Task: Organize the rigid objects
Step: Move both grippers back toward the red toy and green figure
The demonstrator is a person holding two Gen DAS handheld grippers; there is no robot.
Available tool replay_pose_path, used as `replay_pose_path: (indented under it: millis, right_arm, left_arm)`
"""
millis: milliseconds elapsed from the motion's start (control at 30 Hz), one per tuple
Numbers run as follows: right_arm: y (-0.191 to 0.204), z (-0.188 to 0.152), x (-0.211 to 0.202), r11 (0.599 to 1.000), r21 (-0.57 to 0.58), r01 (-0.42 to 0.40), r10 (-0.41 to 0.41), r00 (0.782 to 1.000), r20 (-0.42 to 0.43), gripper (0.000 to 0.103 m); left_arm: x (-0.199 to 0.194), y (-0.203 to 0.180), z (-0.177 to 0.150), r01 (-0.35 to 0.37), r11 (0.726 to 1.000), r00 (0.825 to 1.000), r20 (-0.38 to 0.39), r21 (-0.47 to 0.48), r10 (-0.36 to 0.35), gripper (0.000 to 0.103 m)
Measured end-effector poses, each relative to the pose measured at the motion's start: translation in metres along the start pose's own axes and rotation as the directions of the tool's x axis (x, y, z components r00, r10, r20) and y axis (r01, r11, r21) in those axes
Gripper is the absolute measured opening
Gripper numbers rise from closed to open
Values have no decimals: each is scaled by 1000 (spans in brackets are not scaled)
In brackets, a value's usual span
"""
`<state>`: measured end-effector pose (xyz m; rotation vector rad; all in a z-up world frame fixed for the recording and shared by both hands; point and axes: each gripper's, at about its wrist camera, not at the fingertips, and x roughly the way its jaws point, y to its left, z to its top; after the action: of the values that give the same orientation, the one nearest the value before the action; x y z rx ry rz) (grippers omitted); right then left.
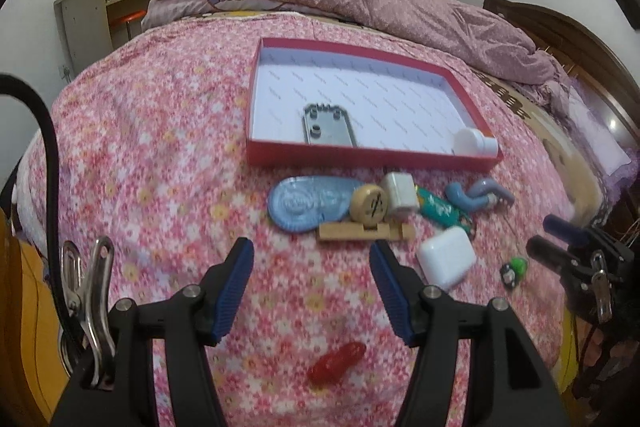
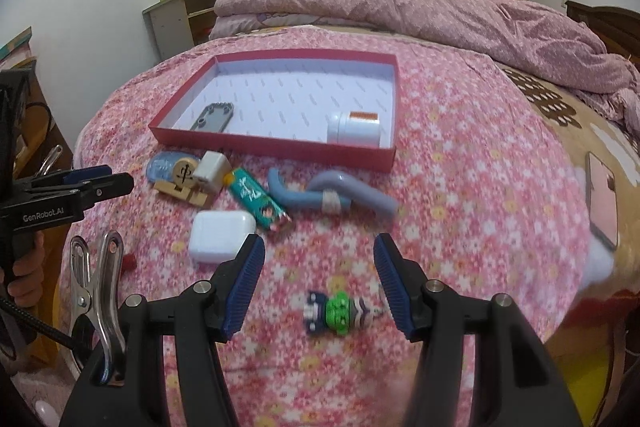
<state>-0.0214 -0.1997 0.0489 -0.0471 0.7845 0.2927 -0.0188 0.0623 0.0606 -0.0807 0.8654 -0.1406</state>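
While both grippers hang over the flowered bedspread (image 1: 160, 147) with their jaws spread wide and nothing between them, the sorting looks only begun: the red box (image 1: 360, 157) holds just a grey metal plate (image 1: 327, 126) by its near wall and a white bottle (image 1: 474, 141) lying in its near right corner. The rest lies outside, just in front of the box — a blue oval case (image 1: 298, 203), a round wooden piece (image 1: 369, 206) on a wooden stand (image 1: 366, 231), a white cube plug (image 1: 399, 191), a green tube (image 1: 442, 211), a bent blue-grey hose (image 2: 332, 193) and a white charger (image 2: 221, 235).

The right gripper (image 2: 319, 287) sits nearest a small green and blue toy (image 2: 339, 311), which lies apart from the pile and roughly between its fingers; that seems the likeliest pick. To do it well, I would come straight down so the pads straddle the toy's narrow sides, close slowly, and lift only once it is firmly pinched — the soft bedding may let it sink or roll. The picture is blurred, so its exact shape is hard to tell.

The left gripper (image 1: 311, 279) has a red oblong thing (image 1: 337, 367) lying close below it, and could take that without crossing the other hand. Set each item down in the bare far part of the box.
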Motion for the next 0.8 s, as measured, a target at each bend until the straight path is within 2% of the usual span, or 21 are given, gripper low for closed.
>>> replay_pose_path:
  millis: [233, 333, 800]
  right_arm:
    - [-4, -14, -7, 1000, 0, 23, -23, 1000, -10, 59]
    - [-5, -21, -7, 1000, 3, 24, -24, 1000, -20, 64]
    - [-6, -41, 6, 999, 12, 50, -49, 997, -67, 64]
  left_arm:
    - [0, 2, -17, 4, 1000, 999, -33, 5, -4, 64]
    - [-1, 3, -22, 8, 1000, 999, -40, 3, -8, 64]
    - [-5, 0, -50, 54, 998, 994, -102, 39, -50, 64]
